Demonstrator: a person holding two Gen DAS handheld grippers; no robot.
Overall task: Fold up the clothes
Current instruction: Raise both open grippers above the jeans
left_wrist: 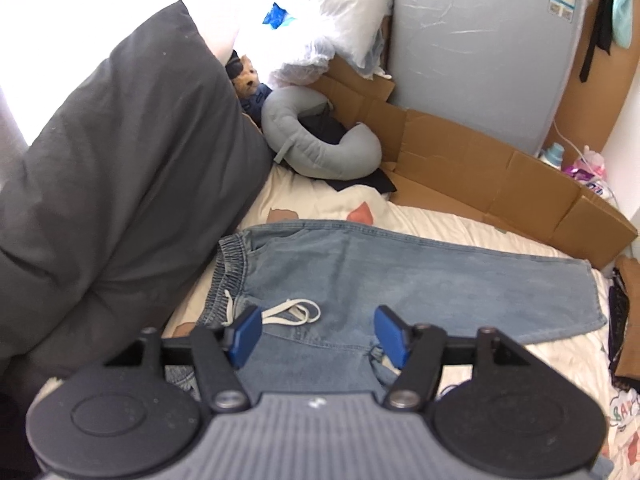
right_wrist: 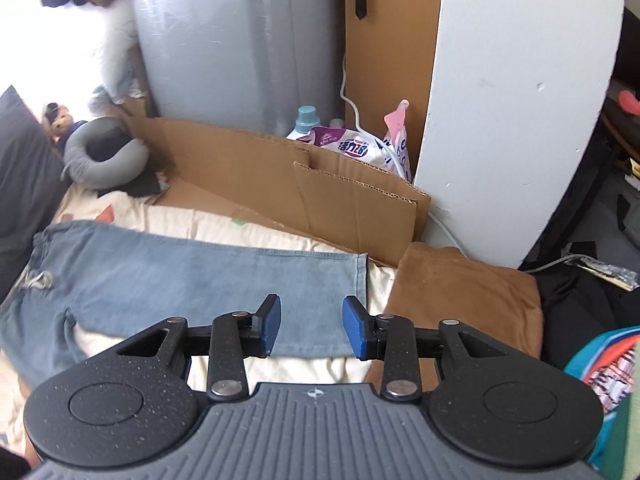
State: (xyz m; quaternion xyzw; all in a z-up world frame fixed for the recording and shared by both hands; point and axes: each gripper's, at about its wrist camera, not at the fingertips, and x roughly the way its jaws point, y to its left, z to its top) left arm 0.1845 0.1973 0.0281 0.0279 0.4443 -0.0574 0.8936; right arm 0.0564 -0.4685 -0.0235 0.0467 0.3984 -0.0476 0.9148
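Observation:
Light blue jeans (left_wrist: 360, 276) lie spread flat on the cream bed sheet (left_wrist: 460, 224), elastic waistband and white drawstring (left_wrist: 292, 312) at the left, legs running right. My left gripper (left_wrist: 316, 334) hovers above the crotch area, open, with nothing between its blue pads. In the right wrist view the same jeans (right_wrist: 180, 276) stretch from left to the leg hem at centre. My right gripper (right_wrist: 311, 326) hangs above that hem end, open and holding nothing.
A dark grey pillow (left_wrist: 120, 168) crowds the left side. A grey neck pillow (left_wrist: 316, 140) and flattened cardboard (left_wrist: 480, 168) line the far edge. A folded brown garment (right_wrist: 460, 288) lies right of the hem, beside a white pillar (right_wrist: 516, 120) and dark clutter.

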